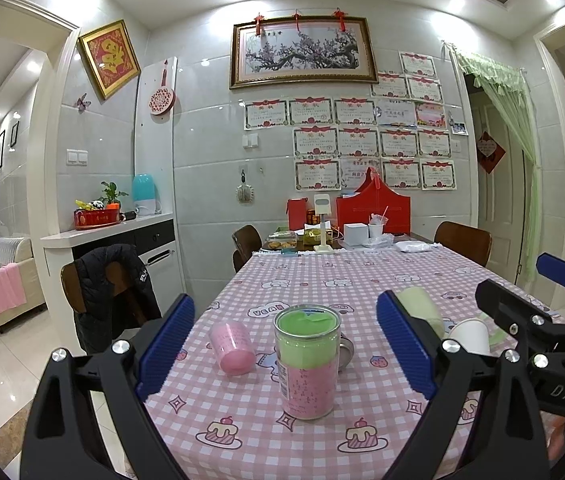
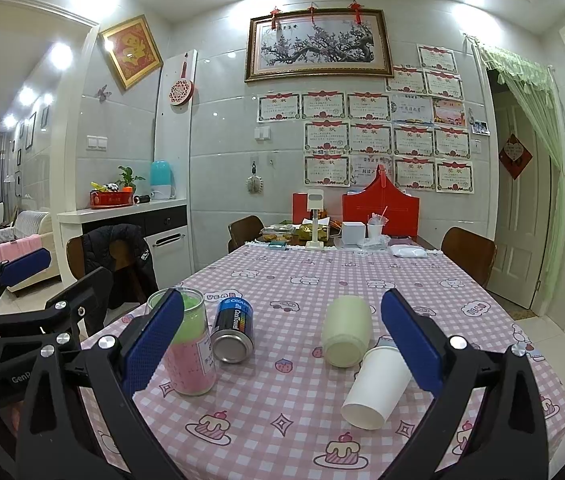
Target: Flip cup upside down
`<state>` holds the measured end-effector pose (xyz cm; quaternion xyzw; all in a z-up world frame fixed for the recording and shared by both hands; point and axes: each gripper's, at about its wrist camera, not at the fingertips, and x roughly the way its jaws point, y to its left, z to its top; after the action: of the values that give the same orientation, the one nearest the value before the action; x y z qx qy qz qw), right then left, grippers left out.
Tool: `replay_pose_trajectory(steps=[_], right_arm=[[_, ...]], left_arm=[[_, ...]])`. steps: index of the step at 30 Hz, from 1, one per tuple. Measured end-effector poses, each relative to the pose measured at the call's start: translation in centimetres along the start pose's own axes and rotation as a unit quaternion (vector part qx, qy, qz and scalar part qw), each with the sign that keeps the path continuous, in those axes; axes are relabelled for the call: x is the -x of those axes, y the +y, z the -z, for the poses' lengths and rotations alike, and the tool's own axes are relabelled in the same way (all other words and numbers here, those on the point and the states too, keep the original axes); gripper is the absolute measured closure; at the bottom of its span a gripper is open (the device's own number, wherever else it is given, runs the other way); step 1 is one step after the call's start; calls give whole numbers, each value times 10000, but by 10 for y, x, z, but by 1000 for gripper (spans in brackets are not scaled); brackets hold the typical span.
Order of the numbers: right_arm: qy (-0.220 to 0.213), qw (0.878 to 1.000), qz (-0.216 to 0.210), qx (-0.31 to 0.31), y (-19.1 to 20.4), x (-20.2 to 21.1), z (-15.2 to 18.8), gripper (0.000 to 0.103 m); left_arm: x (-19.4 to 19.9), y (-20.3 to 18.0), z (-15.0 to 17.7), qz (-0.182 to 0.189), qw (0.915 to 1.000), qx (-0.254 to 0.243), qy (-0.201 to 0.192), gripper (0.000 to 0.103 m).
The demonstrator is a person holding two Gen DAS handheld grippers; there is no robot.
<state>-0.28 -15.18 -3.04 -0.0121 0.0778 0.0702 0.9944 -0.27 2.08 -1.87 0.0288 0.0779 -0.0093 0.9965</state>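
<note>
A clear tumbler (image 1: 308, 360) (image 2: 192, 354), green inside at the top and pink below, stands on the pink checked tablecloth (image 1: 242, 408). It sits between the wide-open fingers of my left gripper (image 1: 286, 346), untouched. A pink cup (image 1: 232, 346) lies on its side to its left. A pale green cup (image 2: 346, 332) (image 1: 418, 304) and a white paper cup (image 2: 378, 388) (image 1: 470, 334) lie on their sides between the fingers of my right gripper (image 2: 282, 344), which is open and empty. The paper cup lies close to the right finger (image 2: 410, 344).
A blue drink can (image 2: 234, 330) lies on its side beside the tumbler. Boxes, food containers and a red bag (image 2: 380, 208) crowd the table's far end. Chairs stand around, one on the left draped with a black jacket (image 1: 110, 292). The table's left edge is close.
</note>
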Motion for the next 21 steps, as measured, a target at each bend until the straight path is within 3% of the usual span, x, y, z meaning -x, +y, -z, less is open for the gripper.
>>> replay_pose_trajectory(steps=[21], right_arm=[[6, 10000, 10, -1, 0, 0, 0, 8]], left_arm=[[-1, 1, -1, -8, 10000, -8, -18, 12]])
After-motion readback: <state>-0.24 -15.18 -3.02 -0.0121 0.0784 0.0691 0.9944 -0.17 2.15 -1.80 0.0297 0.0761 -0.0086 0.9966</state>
